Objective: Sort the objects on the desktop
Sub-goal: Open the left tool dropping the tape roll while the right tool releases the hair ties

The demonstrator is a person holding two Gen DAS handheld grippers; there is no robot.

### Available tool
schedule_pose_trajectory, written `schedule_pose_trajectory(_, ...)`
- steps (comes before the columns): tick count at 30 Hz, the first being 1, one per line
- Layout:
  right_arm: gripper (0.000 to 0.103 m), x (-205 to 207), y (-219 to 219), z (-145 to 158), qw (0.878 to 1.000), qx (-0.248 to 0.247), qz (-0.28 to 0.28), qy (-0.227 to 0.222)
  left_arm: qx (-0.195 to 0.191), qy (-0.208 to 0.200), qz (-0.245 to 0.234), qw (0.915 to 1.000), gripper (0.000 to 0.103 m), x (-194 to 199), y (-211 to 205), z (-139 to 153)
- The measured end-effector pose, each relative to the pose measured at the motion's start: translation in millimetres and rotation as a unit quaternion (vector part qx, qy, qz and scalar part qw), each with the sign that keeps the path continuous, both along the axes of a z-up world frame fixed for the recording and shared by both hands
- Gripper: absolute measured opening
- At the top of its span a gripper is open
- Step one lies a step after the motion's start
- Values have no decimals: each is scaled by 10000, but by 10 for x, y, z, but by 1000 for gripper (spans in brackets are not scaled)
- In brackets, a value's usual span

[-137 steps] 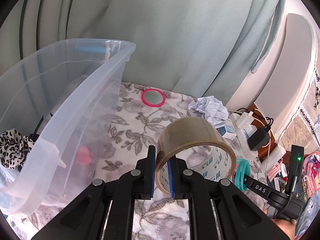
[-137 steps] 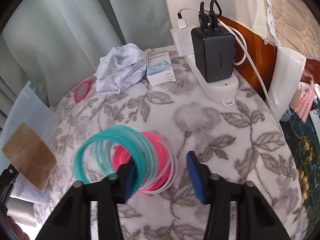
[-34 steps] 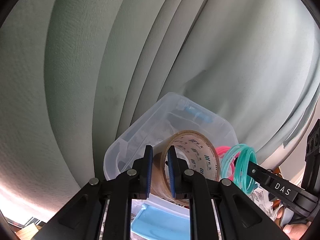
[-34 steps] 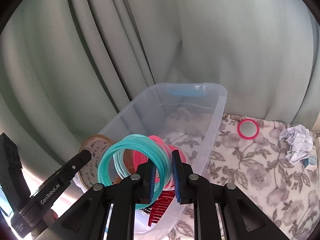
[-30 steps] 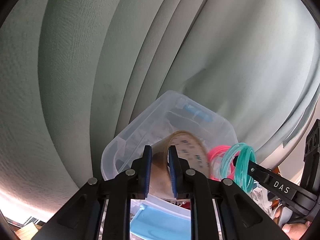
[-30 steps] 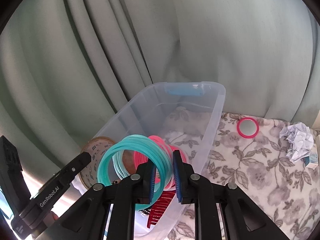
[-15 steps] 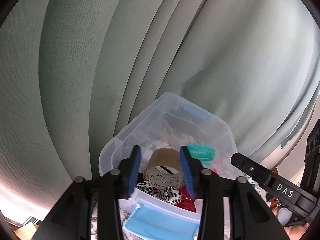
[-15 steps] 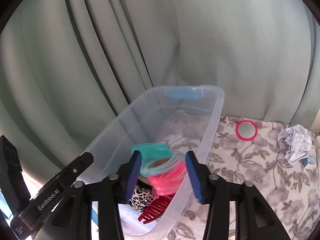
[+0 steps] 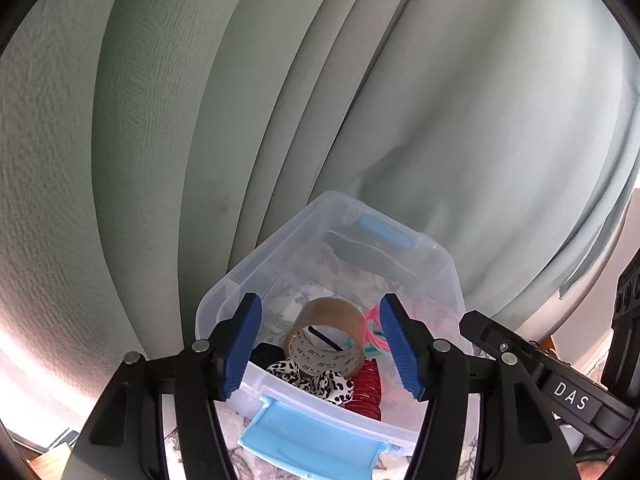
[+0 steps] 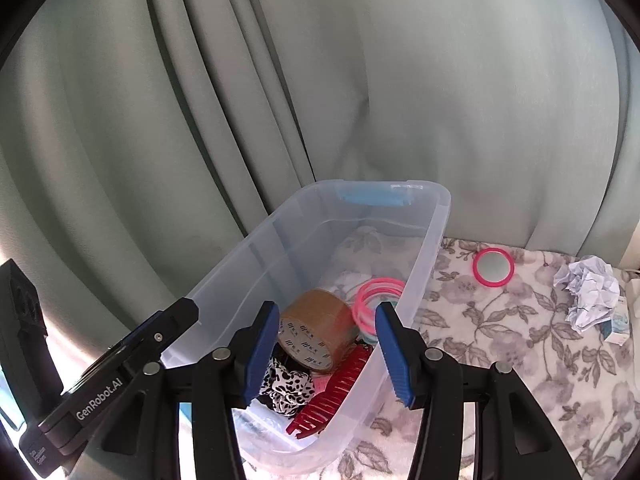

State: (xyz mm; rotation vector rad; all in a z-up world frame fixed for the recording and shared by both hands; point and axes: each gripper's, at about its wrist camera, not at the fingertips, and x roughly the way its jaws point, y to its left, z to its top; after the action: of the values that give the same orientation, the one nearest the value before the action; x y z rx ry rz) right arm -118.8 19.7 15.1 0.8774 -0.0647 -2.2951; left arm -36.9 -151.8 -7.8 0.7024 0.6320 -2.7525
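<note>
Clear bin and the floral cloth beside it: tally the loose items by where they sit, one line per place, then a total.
In the clear bin: 4 (brown tape roll, pink and teal ring bundle, leopard scrunchie, red comb)
On the floral cloth: 3 (pink-rimmed mirror, crumpled paper ball, small box)
Total: 7

1. In the bin point(image 10: 424, 248) below my fingers, the tape roll point(image 10: 320, 330) lies on the scrunchie point(image 10: 286, 386).
2. The rings point(image 10: 378, 304) lie right of the roll.
3. The hair claw point(image 10: 334, 394) lies nearer.
4. The mirror point(image 10: 493, 267) sits right of the bin.
</note>
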Motion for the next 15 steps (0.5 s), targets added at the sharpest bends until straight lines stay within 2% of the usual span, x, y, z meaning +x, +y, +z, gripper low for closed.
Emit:
schedule_pose_trajectory(4,63,38,58,22,10000,-60,-8,32,-79,11,2,10000,72,52,51,41)
schedule_pose_trajectory(15,68,175,152,77,9998,-119,117,144,-208,105,-18,9997,78,219,145,159)
